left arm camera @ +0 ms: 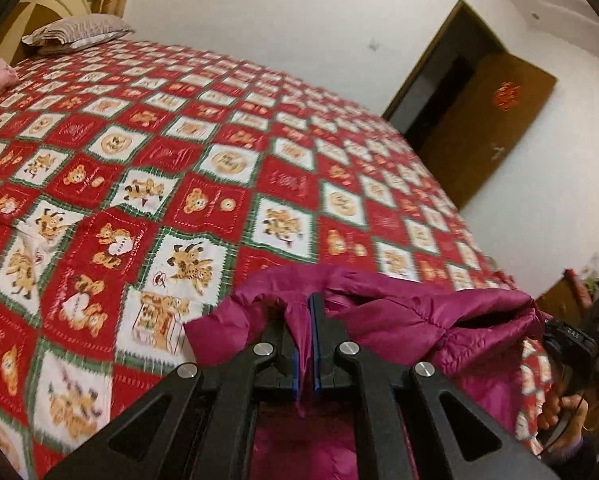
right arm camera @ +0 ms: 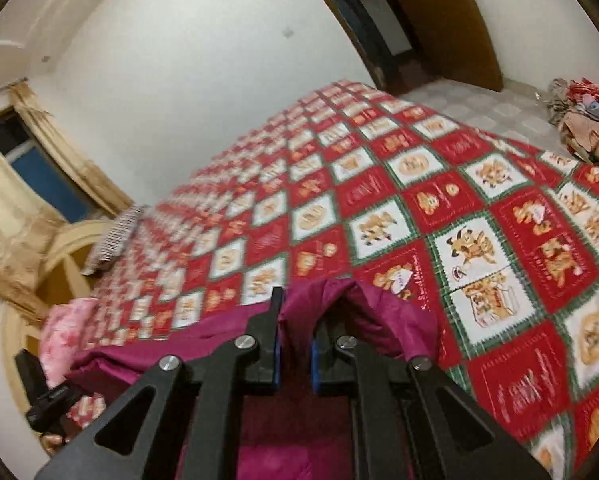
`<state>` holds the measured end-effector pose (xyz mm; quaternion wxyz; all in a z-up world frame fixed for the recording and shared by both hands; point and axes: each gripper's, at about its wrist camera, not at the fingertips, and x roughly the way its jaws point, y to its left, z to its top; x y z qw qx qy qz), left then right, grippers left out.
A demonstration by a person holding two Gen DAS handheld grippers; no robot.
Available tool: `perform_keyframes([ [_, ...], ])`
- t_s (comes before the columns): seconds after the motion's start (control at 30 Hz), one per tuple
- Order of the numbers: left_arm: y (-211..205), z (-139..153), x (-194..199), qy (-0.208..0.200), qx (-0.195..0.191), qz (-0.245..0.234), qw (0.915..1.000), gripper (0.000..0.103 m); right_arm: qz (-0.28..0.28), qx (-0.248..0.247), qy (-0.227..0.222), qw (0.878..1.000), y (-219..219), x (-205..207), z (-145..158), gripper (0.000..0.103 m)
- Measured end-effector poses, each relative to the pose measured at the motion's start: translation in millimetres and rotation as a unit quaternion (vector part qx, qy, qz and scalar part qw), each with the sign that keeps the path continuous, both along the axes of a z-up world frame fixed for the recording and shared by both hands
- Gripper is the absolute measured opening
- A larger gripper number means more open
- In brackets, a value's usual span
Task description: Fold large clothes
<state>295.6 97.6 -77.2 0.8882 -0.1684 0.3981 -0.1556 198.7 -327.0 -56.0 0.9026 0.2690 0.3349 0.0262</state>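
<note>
Magenta jacket over bedspread, apparently pinched in both left tongs and right tongs.

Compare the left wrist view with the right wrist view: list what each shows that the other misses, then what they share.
Only the left wrist view: the person's hand gripping the other tool's handle.

Only the right wrist view: the window with its yellow curtain, and a pile of clothes on the floor.

Both: the red patterned bedspread, the brown door, the pillow, and the purple jacket, clamped by the left claw and right claw.
</note>
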Motion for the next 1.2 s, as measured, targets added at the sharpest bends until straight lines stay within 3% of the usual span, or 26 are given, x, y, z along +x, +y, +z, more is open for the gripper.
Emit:
perform_keyframes([
  [0.27, -16.5, -37.2, 39.7, 0.016, 0.031, 0.03, 0.9989, 0.005, -0.034, -0.058, 0.019, 0.998, 5.4, 43.9, -40.4, 0.013],
  [0.4, -6.2, -51.9, 40.8, 0.028, -0.014, 0.032, 0.999, 0.005, -0.053, -0.073, 0.038, 0.995, 8.8, 54.5, -62.2, 0.021],
  [0.57, 16.5, -34.9, 40.1, 0.037, -0.087, 0.022, 0.9953, 0.007, -0.048, -0.017, 0.042, 0.998, -6.8, 53.2, -69.9, 0.027],
  [0.6, 21.1, -28.2, 41.4, 0.039, -0.098, 0.018, 0.9943, 0.009, -0.047, -0.007, 0.044, 0.998, -10.5, 52.1, -67.3, 0.033],
  [0.67, 27.9, -14.5, 41.9, 0.033, -0.103, 0.016, 0.994, 0.012, -0.045, 0.015, 0.035, 0.998, -15.3, 50.1, -61.8, 0.055],
  [0.7, 30.8, -5.2, 39.4, 0.022, -0.105, 0.014, 0.9942, 0.014, -0.051, 0.022, 0.024, 0.998, -18.4, 45.1, -55.2, 0.08],
  [0.73, 32.8, -0.1, 37.7, 0.016, -0.105, 0.012, 0.9942, 0.017, -0.064, 0.019, 0.008, 0.998, -20.5, 37.1, -45.8, 0.093],
  [0.77, 35.0, 5.5, 35.4, 0.008, -0.104, 0.012, 0.9945, 0.021, -0.07, 0.016, -0.005, 0.997, -21.6, 29.9, -37.2, 0.094],
  [0.83, 41.6, 19.9, 25.7, -0.018, -0.08, 0.033, 0.9961, 0.052, -0.063, 0.011, -0.018, 0.998, -21.1, 18.2, -21.3, 0.094],
  [0.9, 51.0, 34.2, 13.0, -0.056, -0.067, 0.067, 0.9939, 0.073, -0.049, -0.014, -0.023, 0.998, -12.9, 5.1, -6.1, 0.09],
  [1.0, 49.5, 50.6, -1.6, -0.093, -0.058, 0.1, 0.9889, 0.076, -0.005, -0.07, -0.026, 0.997, 16.2, -7.9, 12.7, 0.077],
  [1.1, 0.9, 51.5, -5.2, -0.082, 0.022, 0.061, 0.9945, 0.076, 0.028, -0.13, -0.026, 0.991, 60.1, -7.9, 24.9, 0.071],
  [1.2, -54.4, 34.1, -12.9, -0.081, 0.075, 0.017, 0.9937, 0.076, 0.053, -0.165, -0.027, 0.985, 104.0, 8.5, 22.7, 0.065],
])
